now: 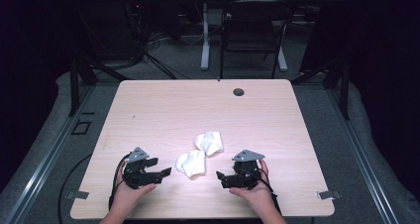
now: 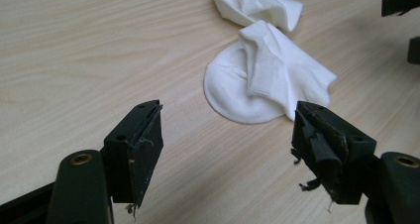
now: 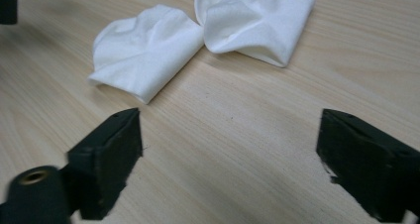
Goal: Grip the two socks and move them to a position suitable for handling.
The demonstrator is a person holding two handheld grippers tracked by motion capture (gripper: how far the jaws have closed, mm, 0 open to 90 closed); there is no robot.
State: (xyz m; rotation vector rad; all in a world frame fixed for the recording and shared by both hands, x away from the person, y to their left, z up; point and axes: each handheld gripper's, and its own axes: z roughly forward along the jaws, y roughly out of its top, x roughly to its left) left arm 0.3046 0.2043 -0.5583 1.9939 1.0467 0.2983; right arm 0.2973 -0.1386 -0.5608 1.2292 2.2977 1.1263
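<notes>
now two white socks lie touching mid-table, the nearer sock [image 1: 191, 162] and farther sock [image 1: 209, 142], between the left gripper [image 1: 162, 172] and right gripper [image 1: 221, 176], both with jaws wide, holding nothing.

Two white socks [image 1: 191, 162] [image 1: 209, 142], crumpled, touching, flat on table

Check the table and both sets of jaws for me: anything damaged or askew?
The left gripper has frayed, peeling pads. The two white socks lie crumpled, just touching, on the table. Nothing else stands out.
</notes>
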